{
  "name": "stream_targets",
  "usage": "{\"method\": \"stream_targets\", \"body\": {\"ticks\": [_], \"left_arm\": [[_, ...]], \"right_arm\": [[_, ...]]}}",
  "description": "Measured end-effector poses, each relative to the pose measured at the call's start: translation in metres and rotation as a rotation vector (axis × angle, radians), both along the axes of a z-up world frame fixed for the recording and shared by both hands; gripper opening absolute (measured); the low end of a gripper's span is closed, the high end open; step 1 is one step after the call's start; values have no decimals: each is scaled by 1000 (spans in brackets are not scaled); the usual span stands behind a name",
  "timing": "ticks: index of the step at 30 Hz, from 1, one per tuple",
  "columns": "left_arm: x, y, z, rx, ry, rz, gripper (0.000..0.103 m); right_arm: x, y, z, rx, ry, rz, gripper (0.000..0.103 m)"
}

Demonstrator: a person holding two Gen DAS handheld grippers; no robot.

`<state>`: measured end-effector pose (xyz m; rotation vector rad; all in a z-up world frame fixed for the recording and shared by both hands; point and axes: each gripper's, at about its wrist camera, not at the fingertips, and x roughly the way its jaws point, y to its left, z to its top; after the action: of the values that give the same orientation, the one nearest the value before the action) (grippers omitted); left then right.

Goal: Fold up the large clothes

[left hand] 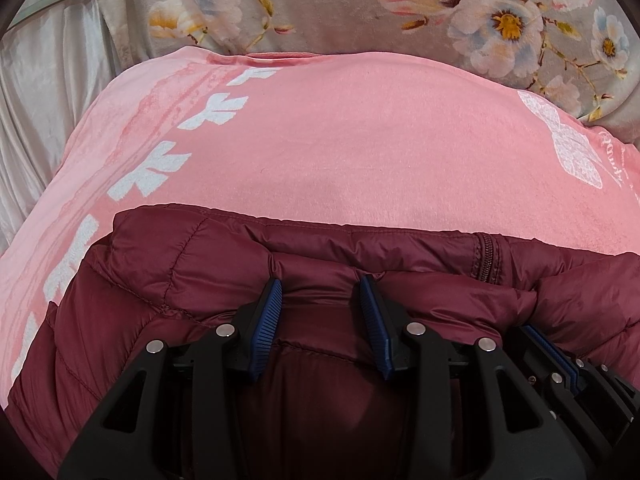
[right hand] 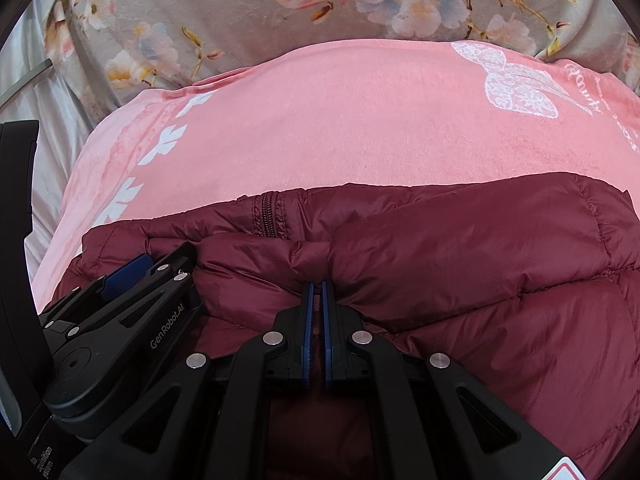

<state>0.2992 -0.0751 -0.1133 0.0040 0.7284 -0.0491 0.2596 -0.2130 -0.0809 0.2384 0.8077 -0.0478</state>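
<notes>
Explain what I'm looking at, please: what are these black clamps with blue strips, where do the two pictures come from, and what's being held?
Each picture comes from a camera on a handheld clamp tool, looking along its two fingers. The left view shows the left gripper open, its blue pads either side of a fold of the maroon puffer jacket. The right view shows the right gripper pinched shut on the jacket's folded edge. The jacket lies on a pink blanket spread over a floral bedcover.

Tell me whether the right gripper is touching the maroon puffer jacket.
Touching. In the right wrist view the right gripper has its blue pads nearly together, pinching a fold of the maroon puffer jacket, with fabric bunched at the fingertips.
</notes>
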Motion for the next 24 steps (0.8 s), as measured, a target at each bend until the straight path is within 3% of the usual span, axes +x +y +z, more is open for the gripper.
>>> {"method": "stream_targets", "body": {"ticks": [17, 20, 23, 24], "left_arm": [[2, 2, -1, -7, -8, 0, 41], [4, 7, 2, -39, -8, -10, 45], [-8, 29, 10, -146, 9, -27, 50], [-16, 38, 13, -166, 15, -28, 51]], "right_arm": [[2, 0, -2, 0, -3, -2, 1], [1, -2, -2, 7, -7, 1, 1], [-12, -2, 5, -1, -25, -8, 2], [-21, 1, 10, -21, -35, -14, 6]]}}
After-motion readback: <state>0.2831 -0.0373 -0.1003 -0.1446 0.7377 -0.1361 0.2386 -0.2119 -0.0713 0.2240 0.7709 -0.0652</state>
